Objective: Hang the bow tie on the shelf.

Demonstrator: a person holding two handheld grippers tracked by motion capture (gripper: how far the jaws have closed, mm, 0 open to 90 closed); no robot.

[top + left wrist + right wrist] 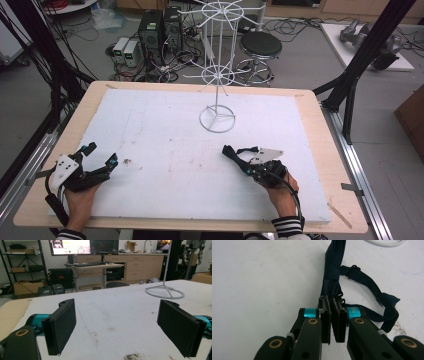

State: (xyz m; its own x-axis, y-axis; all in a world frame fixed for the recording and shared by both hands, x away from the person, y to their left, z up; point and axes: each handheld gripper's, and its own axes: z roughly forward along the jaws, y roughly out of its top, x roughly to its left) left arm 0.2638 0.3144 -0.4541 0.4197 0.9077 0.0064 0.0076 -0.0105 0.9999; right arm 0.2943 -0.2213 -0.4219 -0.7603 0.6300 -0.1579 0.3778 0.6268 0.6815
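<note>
A wooden table (45,165) is covered by a white foam sheet (165,150), stained in places, which serves as the work surface. At its far middle a white wire display stand (218,75) is set upright on a ring base, its spoked arms bare — presumably the place where an item is to be hung. The left gripper (100,156) is rested at the near left of the sheet, well apart from the work; its jaws are seen spread wide with nothing between them, evidently held in reserve. The right gripper (331,315) is laid low at the near right, and its jaws are closed on a dark fabric strap (334,267) — a thin, knotted band lying on the sheet and trailing toward the stand. The strap is pinched at its near end, judged a grip suited to lifting it.
</note>
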